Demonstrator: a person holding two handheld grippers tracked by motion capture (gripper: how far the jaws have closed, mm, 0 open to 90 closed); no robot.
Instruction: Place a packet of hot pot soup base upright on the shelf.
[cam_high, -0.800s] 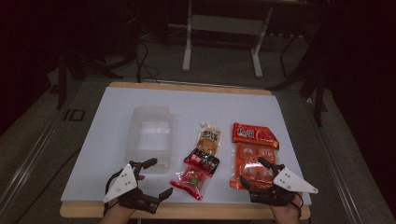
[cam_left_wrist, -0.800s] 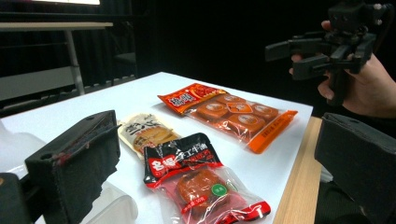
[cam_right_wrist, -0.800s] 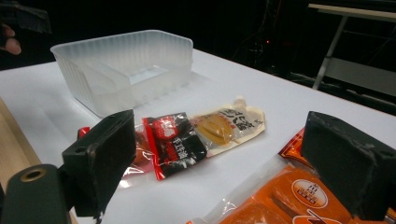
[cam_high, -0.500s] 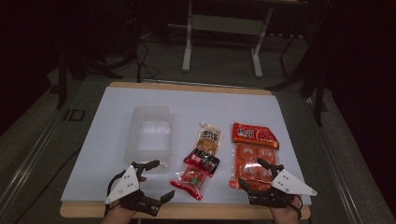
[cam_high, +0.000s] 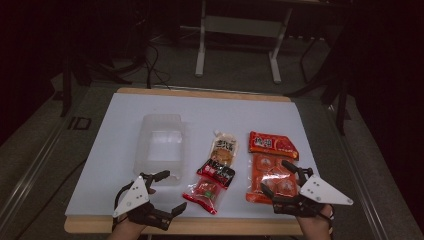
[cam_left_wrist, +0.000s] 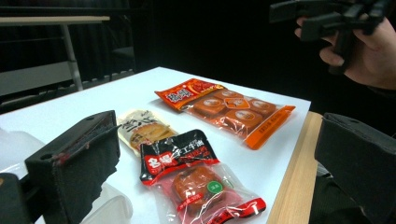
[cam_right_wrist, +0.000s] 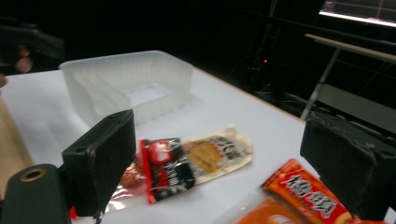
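Note:
Three snack packets lie on the white table top (cam_high: 125, 150): a beige one (cam_high: 224, 149), a red and black one (cam_high: 210, 185) overlapping its near end, and a large orange-red one (cam_high: 272, 165) to the right. Near the front edge, my left gripper (cam_high: 172, 191) stands open just left of the red and black packet (cam_left_wrist: 187, 168). My right gripper (cam_high: 276, 176) is open over the near end of the orange-red packet (cam_left_wrist: 229, 105). Nothing is between either pair of jaws. The right gripper view looks across the red and black packet (cam_right_wrist: 166, 165) and the beige packet (cam_right_wrist: 217, 151).
A clear empty plastic container (cam_high: 160, 147) sits left of the packets, its wall (cam_right_wrist: 126, 81) facing the right gripper. The table's wooden front edge (cam_high: 225, 227) runs just below both hands. Dark floor, cables and a metal table frame (cam_high: 240, 30) lie beyond.

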